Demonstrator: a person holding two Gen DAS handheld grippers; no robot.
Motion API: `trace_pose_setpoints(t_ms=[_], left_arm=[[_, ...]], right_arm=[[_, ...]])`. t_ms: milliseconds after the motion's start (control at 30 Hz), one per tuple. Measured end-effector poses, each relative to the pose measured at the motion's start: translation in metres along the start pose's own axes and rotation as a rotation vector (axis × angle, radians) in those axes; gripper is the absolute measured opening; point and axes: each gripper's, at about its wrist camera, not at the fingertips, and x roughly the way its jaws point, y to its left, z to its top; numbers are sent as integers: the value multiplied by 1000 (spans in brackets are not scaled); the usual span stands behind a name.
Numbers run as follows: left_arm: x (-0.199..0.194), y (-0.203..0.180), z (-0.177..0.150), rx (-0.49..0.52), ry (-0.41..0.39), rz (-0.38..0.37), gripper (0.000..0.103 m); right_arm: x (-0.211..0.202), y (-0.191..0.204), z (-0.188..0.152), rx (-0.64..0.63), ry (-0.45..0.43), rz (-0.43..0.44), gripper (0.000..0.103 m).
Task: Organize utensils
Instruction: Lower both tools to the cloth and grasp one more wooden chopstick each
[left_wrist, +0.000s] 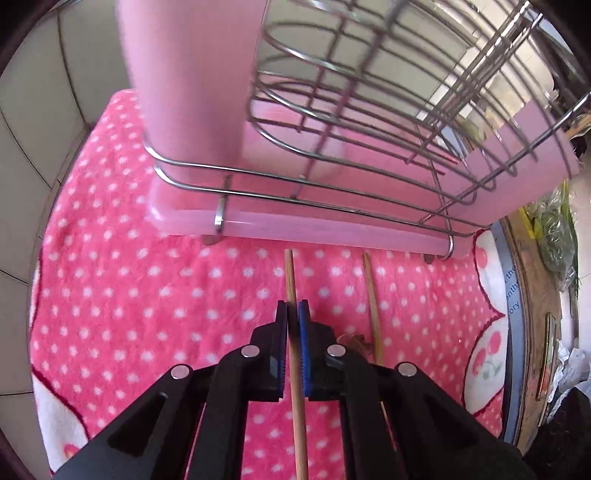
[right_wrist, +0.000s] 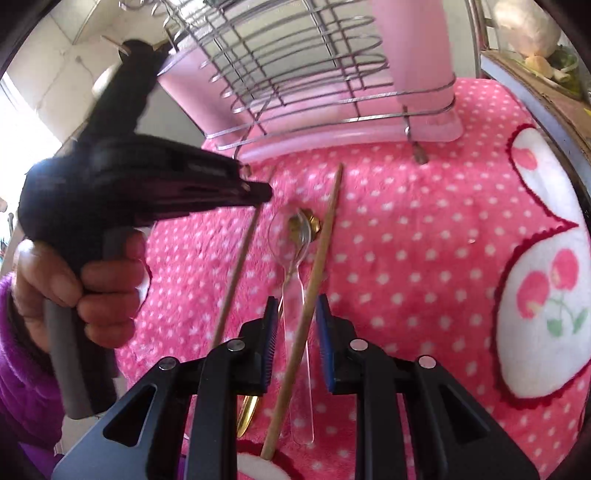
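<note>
Wooden chopsticks, two: left gripper (left_wrist: 294, 314) pinches one chopstick (left_wrist: 295, 350); right gripper (right_wrist: 295, 314) spread over the other chopstick (right_wrist: 314, 258), beside two spoons (right_wrist: 291, 236), near wire rack (right_wrist: 295, 74).

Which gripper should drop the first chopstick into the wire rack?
Left. The left gripper is already shut on one chopstick; the right gripper is open around the second chopstick.

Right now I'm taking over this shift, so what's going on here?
A person is sorting utensils on a pink dotted towel. The left tongs are shut on one chopstick. The right tongs are open over the second chopstick, which lies beside a clear spoon. The wire rack stands behind.
</note>
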Motion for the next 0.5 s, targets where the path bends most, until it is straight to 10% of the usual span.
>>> trace_pose_setpoints(t_ms=[500], left_arm=[[-8,54,-14,-31,16,15,6]], right_arm=[[1,-25,-1,184,107,1,10]])
